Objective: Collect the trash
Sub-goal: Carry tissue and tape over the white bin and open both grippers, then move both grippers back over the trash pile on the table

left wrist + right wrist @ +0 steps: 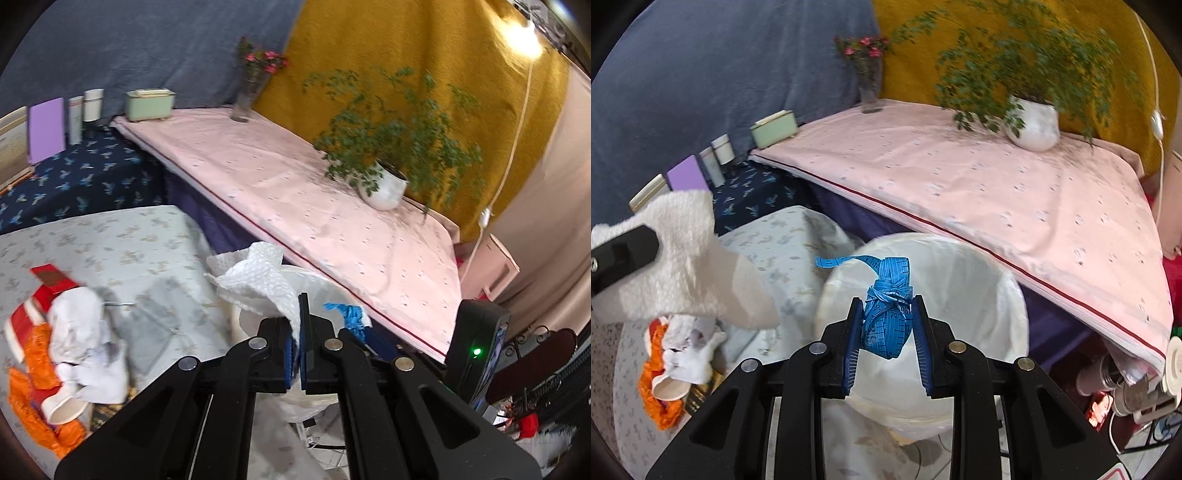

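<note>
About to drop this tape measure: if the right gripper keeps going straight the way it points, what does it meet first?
Most likely the white bin: the right gripper, shut on the blue tape measure, points into its lined opening. Nothing shows between them, though depth is hard to judge.

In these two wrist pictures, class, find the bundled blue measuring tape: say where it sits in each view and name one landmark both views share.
Left wrist view: the blue measuring tape peeks out just right of the left gripper, lower centre, partly hidden.
Right wrist view: centre, clamped in the right gripper, over the white lined bin.
Shared landmark: the white plant pot on the pink cloth.
</note>
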